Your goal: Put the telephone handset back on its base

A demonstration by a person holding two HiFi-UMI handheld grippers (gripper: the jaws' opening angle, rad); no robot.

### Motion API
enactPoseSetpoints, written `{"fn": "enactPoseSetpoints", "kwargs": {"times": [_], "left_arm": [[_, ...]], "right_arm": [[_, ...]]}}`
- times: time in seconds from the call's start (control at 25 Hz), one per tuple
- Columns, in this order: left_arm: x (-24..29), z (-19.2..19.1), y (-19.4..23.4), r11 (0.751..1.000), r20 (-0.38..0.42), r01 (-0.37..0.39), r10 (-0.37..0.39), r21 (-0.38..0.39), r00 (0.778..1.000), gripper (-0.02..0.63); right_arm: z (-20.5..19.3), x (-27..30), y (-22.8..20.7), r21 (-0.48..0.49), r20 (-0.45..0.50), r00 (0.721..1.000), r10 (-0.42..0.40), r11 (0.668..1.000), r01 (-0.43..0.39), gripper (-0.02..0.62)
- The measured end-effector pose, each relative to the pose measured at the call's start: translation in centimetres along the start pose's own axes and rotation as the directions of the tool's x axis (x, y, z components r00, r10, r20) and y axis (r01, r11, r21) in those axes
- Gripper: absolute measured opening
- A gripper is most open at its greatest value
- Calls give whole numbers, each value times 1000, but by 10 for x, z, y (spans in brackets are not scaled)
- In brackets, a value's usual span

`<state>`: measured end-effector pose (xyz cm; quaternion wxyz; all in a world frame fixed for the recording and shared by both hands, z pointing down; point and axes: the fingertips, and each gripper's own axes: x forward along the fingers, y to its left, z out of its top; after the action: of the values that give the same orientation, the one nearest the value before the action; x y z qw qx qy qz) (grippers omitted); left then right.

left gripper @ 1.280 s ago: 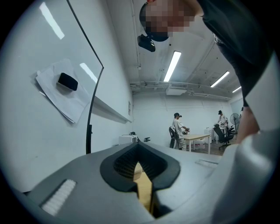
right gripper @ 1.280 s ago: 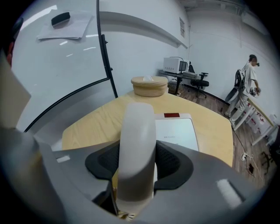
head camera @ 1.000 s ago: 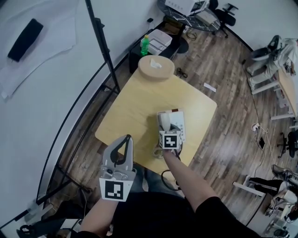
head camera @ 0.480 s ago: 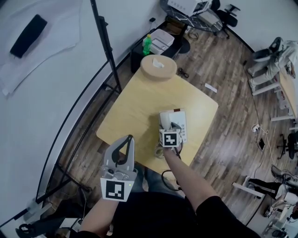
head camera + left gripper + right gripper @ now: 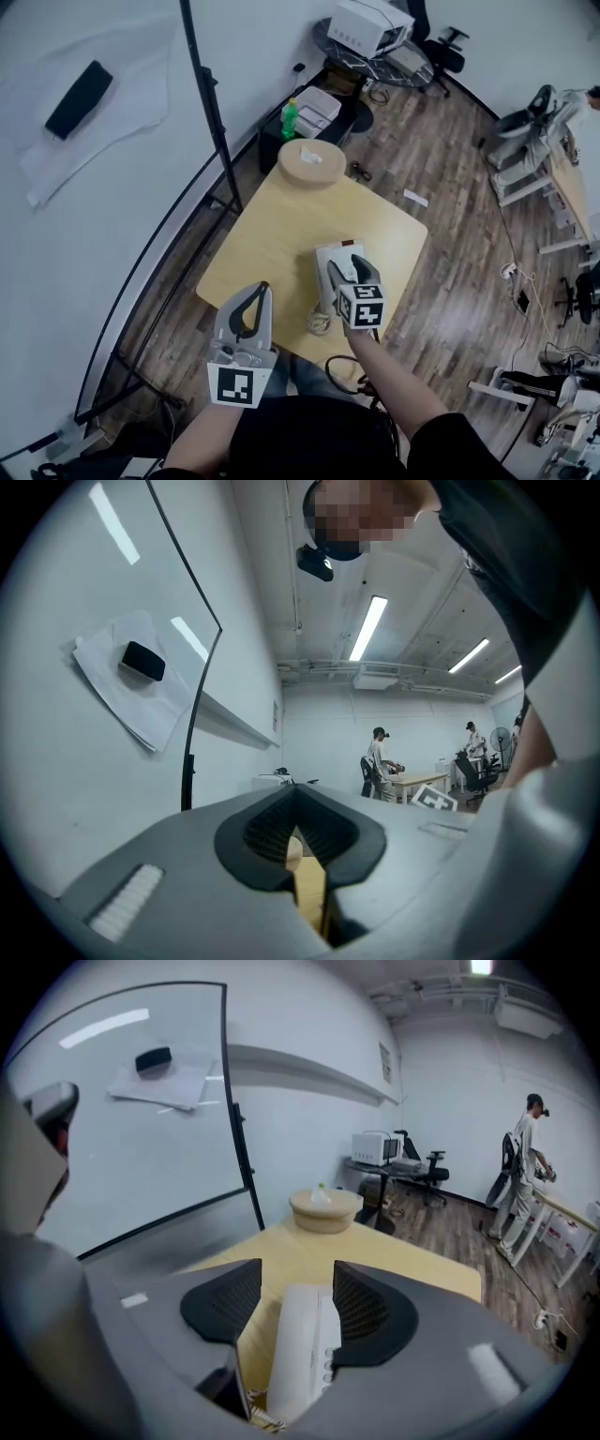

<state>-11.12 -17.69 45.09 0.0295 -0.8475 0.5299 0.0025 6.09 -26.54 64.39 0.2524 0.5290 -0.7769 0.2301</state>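
The long, smooth white handset point(image 5: 298, 1354) lies along the left side of its white base point(image 5: 347, 253), near the tabletop's point(image 5: 281, 220) near right edge, with a coiled cord point(image 5: 320, 324) at that edge. The right gripper point(image 5: 352, 270) hovers over it with its jaws wide apart and closing. The handset shows between them, unpressed. The left gripper point(image 5: 260, 289) is closed and empty, off the near edge.

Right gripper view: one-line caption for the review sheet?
Right gripper, jaws closing with nothing gripped, over the white telephone on the wooden table.
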Motion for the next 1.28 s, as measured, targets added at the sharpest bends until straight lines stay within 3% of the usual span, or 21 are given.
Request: {"fn": "enactPoseSetpoints", "kwargs": {"times": [0.2,0.4,0.56,0.72,0.84,1.08,1.28], "left_arm": [[6,18,-4,1000,7,8,-8,-12,1000,0],[11,39,-11,1000,27,22,-22,-5,999,0],[14,56,-15,999,61,34,-34,-12,998,0],[14,70,-21,999,114,45,-45,-2,993,0],[13,74,-26,999,132,53,-54,10,990,0],[10,81,-38,997,138,71,-74,24,988,0],[8,82,-43,997,143,74,-76,22,987,0]], "right_arm": [[68,-72,11,-135,174,982,68,990,-45,178],[111,-141,25,-310,326,939,105,951,1,66],[126,-182,29,-288,432,888,154,957,-26,31],[131,-213,25,-262,529,836,145,965,-1,12],[126,-225,20,-229,550,829,105,973,29,11],[106,-233,24,-208,565,816,118,978,2,9],[99,-229,30,-213,545,828,132,977,-15,8]]}}
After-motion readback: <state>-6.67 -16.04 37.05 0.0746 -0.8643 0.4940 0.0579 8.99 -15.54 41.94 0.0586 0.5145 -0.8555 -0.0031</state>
